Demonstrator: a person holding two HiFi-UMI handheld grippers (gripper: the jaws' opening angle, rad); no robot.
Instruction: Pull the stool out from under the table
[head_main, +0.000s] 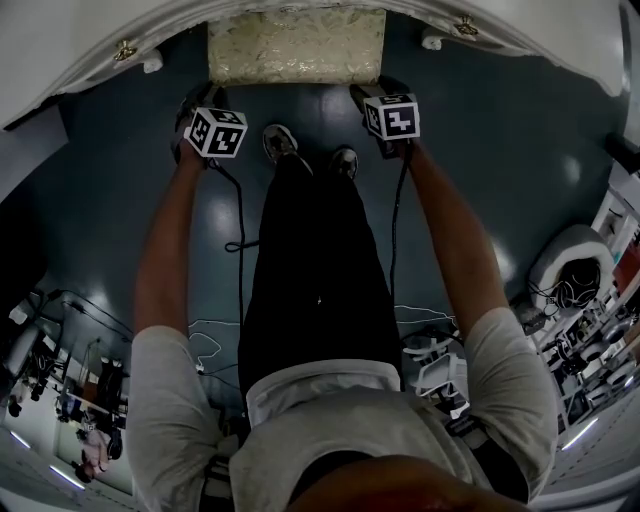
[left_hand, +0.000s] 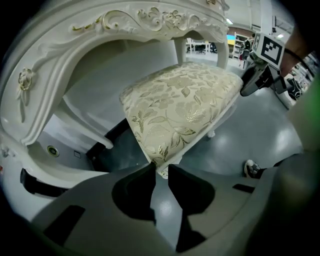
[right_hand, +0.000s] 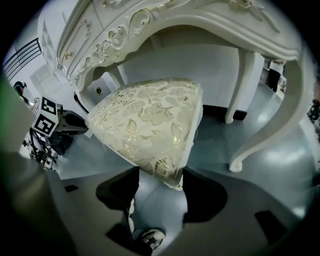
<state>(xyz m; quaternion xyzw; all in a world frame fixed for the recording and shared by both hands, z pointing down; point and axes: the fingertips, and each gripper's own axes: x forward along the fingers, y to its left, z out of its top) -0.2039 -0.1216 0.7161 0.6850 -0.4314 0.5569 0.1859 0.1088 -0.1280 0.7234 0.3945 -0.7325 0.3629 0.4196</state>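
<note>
Left gripper (left_hand: 160, 167) pinches front corner of stool (left_hand: 180, 105) seat, jaws narrow. Right gripper (right_hand: 161, 176) clamps other front corner, jaws wide. Stool sits partly under white table (left_hand: 75, 40).

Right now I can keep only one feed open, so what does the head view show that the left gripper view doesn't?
Head view only: the person's torso and the marker cube on the left claw. Left gripper view only: the table with its carved gilt apron, and the left claw's jaws pinching a corner of the stool. Both: the stool's floral seat, the right claw, dark floor.
</note>
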